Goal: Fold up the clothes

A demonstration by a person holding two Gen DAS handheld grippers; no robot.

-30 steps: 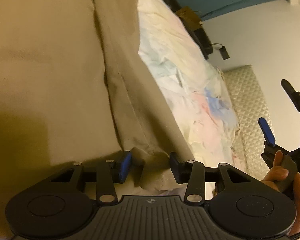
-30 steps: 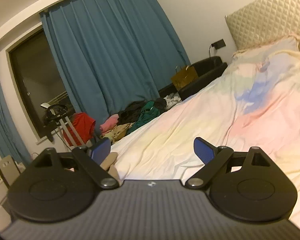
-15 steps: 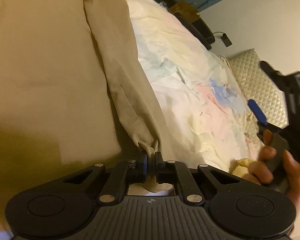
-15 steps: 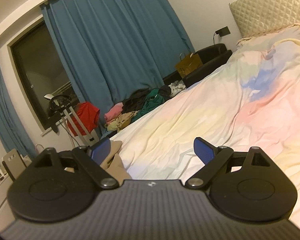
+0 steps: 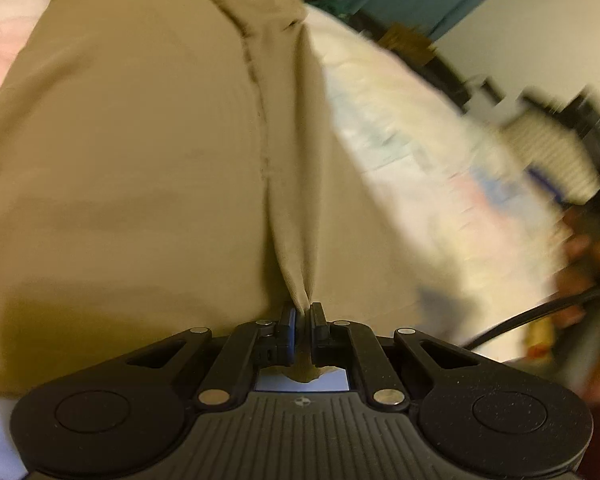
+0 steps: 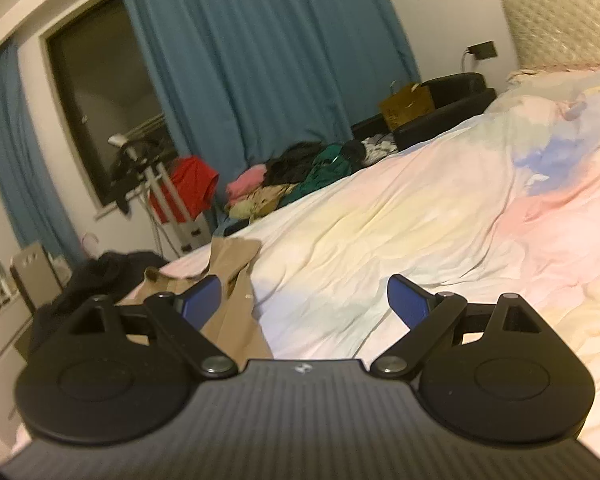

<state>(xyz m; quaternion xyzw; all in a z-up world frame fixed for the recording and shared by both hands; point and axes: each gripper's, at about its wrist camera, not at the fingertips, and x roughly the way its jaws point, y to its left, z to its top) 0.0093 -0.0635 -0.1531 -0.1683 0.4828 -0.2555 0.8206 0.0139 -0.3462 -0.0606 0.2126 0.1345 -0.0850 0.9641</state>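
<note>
the left gripper [image 5: 301, 322] is clenched on a pinched fold of the tan garment [image 5: 140, 160], its two fingers pressed nearly together with a tuft of cloth poking out behind them; from that pinch the fabric rises in a taut ridge along a seam, while the rest of the garment lies spread wide on the pastel bedspread [image 5: 400, 152]; the gripper points low across the cloth, close over it; off to its right, blurred, the person's other hand [image 5: 588, 252] grips a handle with a black cable trailing from it; the right gripper [image 6: 304, 300] is released, blue pads wide apart, held level above the bedspread [image 6: 420, 220] and holding nothing; the garment's far end [image 6: 236, 280] lies just beyond its left finger; past the bed sit a heap of clothes [image 6: 300, 176] and blue curtains [image 6: 260, 60].
</note>
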